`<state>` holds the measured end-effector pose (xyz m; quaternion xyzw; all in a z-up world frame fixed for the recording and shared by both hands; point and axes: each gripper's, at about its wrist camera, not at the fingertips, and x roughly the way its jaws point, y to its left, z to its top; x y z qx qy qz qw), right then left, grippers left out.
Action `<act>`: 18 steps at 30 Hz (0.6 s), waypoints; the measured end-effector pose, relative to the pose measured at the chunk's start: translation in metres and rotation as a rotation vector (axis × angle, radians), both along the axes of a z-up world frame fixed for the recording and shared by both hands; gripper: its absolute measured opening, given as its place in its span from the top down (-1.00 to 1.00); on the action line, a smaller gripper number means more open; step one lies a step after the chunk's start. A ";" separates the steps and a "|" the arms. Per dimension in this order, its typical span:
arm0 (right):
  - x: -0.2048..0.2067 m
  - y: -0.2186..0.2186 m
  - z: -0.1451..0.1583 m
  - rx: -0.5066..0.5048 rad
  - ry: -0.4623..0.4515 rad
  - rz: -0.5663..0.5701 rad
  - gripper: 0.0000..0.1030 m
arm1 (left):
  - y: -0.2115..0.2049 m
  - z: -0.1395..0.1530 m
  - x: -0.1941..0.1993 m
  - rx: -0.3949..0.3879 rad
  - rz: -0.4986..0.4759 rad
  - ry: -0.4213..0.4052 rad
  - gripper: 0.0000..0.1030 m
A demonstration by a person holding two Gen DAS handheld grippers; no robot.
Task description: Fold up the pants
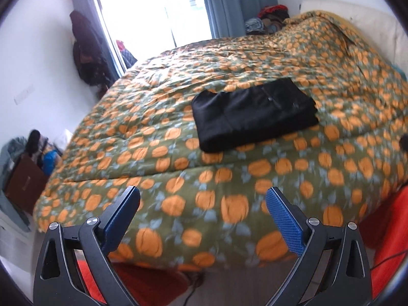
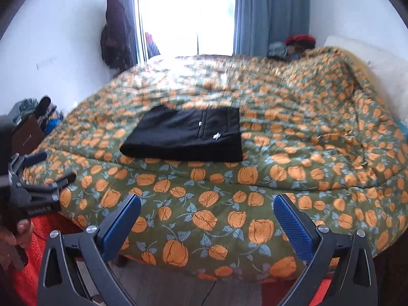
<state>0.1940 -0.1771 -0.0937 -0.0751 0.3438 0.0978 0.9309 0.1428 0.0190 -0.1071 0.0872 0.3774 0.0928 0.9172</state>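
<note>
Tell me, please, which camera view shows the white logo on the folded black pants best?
The right wrist view: the white logo is crisp on the pants, beside the zipper. In the left wrist view the pants are blurred and the logo is only a faint speck.

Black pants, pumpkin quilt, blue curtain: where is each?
black pants [image 2: 186, 135]: right wrist view, middle of folded bundle.
pumpkin quilt [image 2: 293, 137]: right wrist view, bare top surface.
blue curtain [image 2: 270, 12]: right wrist view, mid-drape.
</note>
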 end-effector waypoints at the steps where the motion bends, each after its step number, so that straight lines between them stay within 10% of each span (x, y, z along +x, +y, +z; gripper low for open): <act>1: -0.011 -0.002 0.002 -0.012 -0.033 -0.015 -0.99 | -0.002 0.001 -0.006 0.006 -0.001 -0.001 -0.93; 18: -0.014 -0.003 0.003 -0.013 0.232 -0.074 -0.99 | -0.009 0.040 -0.021 -0.051 0.019 0.010 -0.93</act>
